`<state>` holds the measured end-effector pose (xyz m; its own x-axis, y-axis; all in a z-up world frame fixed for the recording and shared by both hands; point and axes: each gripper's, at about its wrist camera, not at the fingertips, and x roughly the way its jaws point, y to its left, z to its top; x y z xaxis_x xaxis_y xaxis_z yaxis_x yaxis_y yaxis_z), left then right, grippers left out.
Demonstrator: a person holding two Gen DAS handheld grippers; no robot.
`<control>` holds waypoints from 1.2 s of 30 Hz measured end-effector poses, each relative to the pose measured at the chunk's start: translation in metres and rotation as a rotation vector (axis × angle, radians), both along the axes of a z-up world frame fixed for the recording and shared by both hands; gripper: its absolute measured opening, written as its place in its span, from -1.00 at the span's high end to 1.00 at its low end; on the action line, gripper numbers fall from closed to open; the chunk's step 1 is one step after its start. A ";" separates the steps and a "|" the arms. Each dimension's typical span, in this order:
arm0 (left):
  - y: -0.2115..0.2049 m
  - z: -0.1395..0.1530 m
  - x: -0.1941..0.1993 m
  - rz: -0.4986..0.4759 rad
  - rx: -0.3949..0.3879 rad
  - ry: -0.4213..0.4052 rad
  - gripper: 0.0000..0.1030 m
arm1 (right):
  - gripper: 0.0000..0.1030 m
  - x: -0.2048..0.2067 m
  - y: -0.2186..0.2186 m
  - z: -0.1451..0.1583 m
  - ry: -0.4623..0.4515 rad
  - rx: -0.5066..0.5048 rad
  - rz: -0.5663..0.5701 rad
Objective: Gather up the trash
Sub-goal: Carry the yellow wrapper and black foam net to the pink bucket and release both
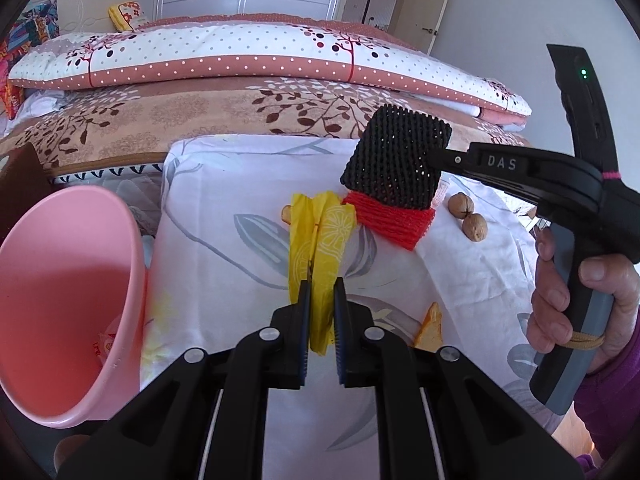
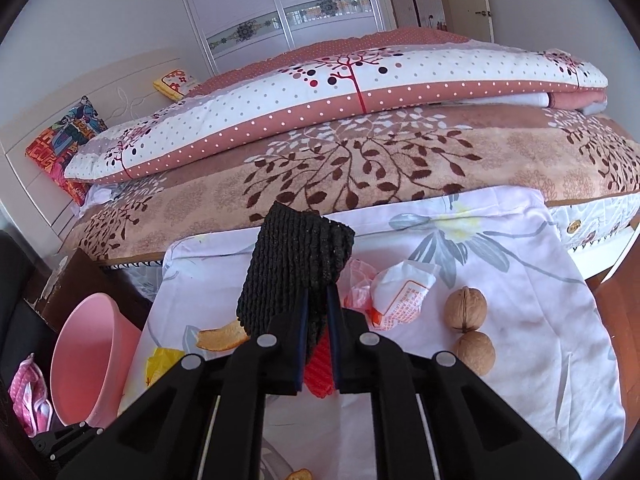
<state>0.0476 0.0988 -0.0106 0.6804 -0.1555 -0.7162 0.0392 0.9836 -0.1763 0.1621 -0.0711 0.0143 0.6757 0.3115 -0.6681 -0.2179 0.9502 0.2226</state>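
At the left edge of the left wrist view I see the tilted pink plastic bin [image 1: 72,304], well apart from both loads. My left gripper [image 1: 322,292] is clamped on the crumpled yellow plastic wrapper [image 1: 320,248] at centre. Upper right, my right gripper [image 2: 318,300] pinches the black foam net sleeve [image 1: 396,156], with the red foam net [image 1: 394,220] under it. I would swing each load fully over the bin's mouth before letting go, since light foam could drift.

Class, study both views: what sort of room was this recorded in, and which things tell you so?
Most likely a home bedroom: folded quilts stacked on a bed, a bright patterned pillow against the headboard, and a sliding-door wardrobe behind.
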 end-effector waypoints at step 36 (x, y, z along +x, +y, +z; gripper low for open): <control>0.119 0.045 -0.060 0.462 0.065 -0.155 0.81 | 0.83 -0.081 0.153 0.024 -0.077 -0.073 0.344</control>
<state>-0.0120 0.2174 0.0340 0.7669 0.2295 -0.5993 -0.3831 0.9129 -0.1406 0.0808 0.0816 0.0379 0.5886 0.4829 -0.6484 -0.5415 0.8310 0.1274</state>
